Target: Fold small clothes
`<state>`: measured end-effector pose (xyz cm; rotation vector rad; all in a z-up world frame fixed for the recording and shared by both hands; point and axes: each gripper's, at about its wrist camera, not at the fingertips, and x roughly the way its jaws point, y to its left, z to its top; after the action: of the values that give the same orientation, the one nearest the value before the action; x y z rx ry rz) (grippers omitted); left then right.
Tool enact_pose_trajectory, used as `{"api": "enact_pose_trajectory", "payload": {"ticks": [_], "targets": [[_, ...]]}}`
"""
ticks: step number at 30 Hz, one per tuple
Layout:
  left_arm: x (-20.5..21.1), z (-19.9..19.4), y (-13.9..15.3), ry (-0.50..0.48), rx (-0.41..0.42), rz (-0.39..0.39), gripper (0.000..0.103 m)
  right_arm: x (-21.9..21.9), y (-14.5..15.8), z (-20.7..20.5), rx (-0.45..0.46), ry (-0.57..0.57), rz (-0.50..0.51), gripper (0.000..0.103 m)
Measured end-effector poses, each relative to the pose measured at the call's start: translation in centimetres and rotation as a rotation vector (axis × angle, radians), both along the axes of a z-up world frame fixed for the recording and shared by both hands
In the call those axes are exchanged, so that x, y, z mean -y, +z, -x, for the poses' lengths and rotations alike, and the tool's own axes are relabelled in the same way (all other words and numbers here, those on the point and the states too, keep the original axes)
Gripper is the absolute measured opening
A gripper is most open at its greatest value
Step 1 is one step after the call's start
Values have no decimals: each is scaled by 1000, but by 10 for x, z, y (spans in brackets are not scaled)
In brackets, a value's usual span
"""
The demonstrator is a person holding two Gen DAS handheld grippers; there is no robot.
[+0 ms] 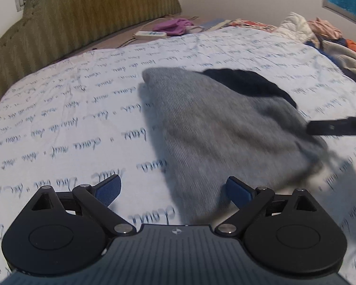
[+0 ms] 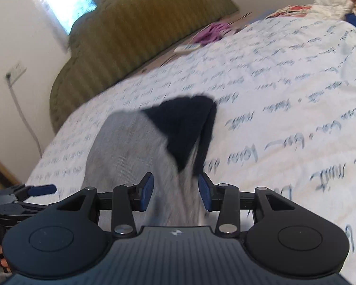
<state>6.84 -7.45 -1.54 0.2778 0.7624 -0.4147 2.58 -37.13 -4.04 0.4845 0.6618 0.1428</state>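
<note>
A: Two grippers work one small garment, a grey sock [image 1: 213,128] with a black toe [image 1: 246,84]. It lies on the bedsheet [image 1: 71,118], well below the green headboard [image 1: 95,11], with its near end lifted toward the cameras.

B: Which gripper has it?

A: From its own camera, the right gripper [image 2: 175,193] has the grey end running between its blue pads [image 2: 146,191]. The pads stand a little apart, and I see a gap on each side of the cloth, so I judge it is not pinched tight. The picture is blurred, so a light touch cannot be ruled out.

B: And the left gripper [image 1: 173,191]?

A: Its jaws are spread wide with nothing clamped. The sock's edge brushes past its right pad [image 1: 239,193], on the side away from the headboard.

B: What could go wrong?

A: The sock could slide out of the right gripper if it pulls away before closing fully, since soft knit gives little to catch. The black toe already doubles over itself at the headboard end, so a drag could bunch it further and spoil the fold. The left gripper could also snag the sheet's wrinkles instead of the sock.
</note>
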Motion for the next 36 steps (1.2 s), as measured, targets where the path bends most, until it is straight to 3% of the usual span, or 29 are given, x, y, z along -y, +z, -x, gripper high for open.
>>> {"api": "enact_pose_trajectory", "payload": {"ticks": [5,7,10,14,17,20,25,31,36], "targets": [[-5,25,-11,-63,14,-30,97,-8,-12,3,-30,-20,3,41],[-4,22,-14,-27,43,-63,97,-9,-14,2,-31,-23,3,31],[-5,10,-15,30,46,-51,98,-13,-14,2,-31,-30,14,20],[-15,2,-14,141,78,-41,96,-14,-17,4,-36,-34,-6,11],[-30,-4,-15,203,60,-17,97,-19,-14,8,-28,4,-10,10],[-40,-6,-15,203,-3,26,97,-27,-15,7,-40,20,33,10],[-35,5,-2,170,36,10,98,-29,-15,7,-63,14,75,13],[-32,5,3,178,-6,51,98,-43,13,23,43,-60,212,13],[-32,6,1,190,-23,53,98,-72,18,25,86,28,345,13]]}}
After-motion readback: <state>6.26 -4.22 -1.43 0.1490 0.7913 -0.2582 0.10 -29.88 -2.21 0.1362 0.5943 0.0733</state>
